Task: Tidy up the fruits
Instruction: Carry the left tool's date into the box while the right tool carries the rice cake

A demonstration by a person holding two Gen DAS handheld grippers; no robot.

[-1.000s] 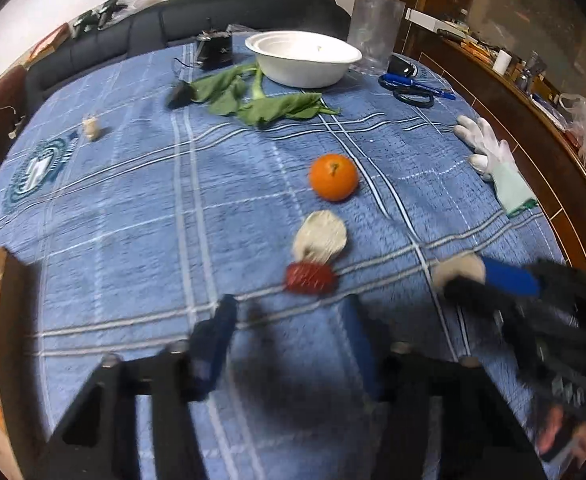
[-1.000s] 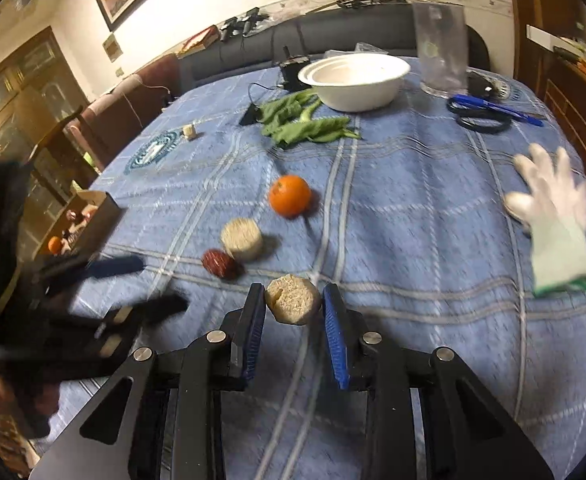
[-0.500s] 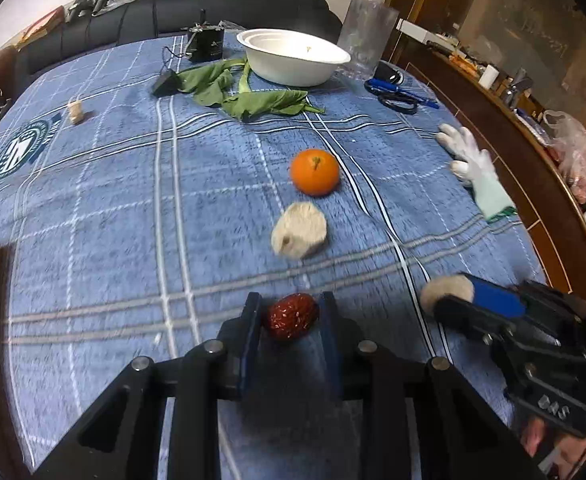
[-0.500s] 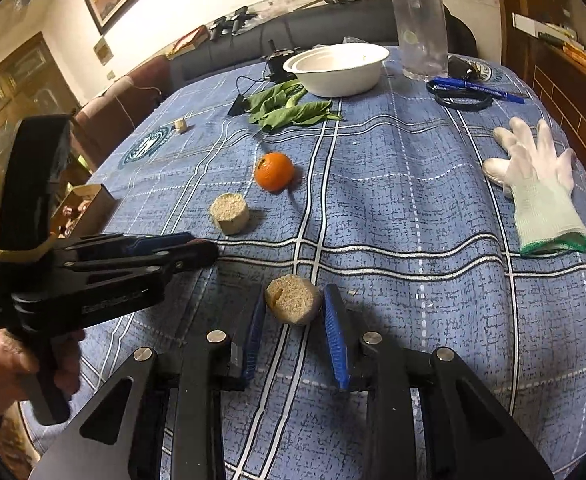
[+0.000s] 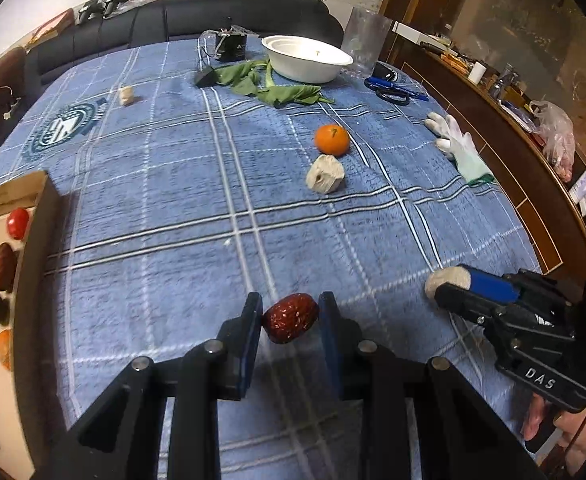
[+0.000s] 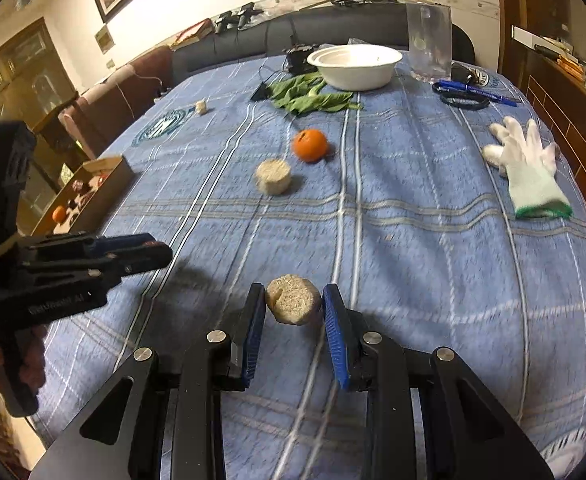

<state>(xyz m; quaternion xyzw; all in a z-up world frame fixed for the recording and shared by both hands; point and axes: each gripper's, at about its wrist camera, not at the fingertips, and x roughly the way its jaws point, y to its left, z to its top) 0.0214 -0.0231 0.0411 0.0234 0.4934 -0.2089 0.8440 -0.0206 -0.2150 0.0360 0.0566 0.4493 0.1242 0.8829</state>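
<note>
My left gripper (image 5: 291, 316) is shut on a red date (image 5: 290, 318) and holds it above the blue checked tablecloth (image 5: 213, 200). My right gripper (image 6: 293, 312) is shut on a beige grain puck (image 6: 292, 305), also off the cloth. An orange (image 5: 331, 139) and a second beige puck (image 5: 325, 174) lie mid-table; both also show in the right wrist view, the orange (image 6: 310, 144) and the puck (image 6: 273, 176). A cardboard box (image 5: 33, 248) with several fruits sits at the left edge. Each gripper shows in the other's view, the right (image 5: 449, 282) and the left (image 6: 153, 250).
A white bowl (image 5: 307, 58), green leaves (image 5: 277, 84), a clear glass (image 6: 429, 46), scissors and a pen (image 6: 469, 94) stand at the far side. A white glove (image 6: 527, 170) lies to the right. A small beige piece (image 5: 126, 95) lies far left. A wooden sideboard (image 5: 513, 128) runs along the right.
My left gripper closed on the red date and lifted it, moving left toward the box. My right gripper kept its hold on the beige puck and raised it slightly.
</note>
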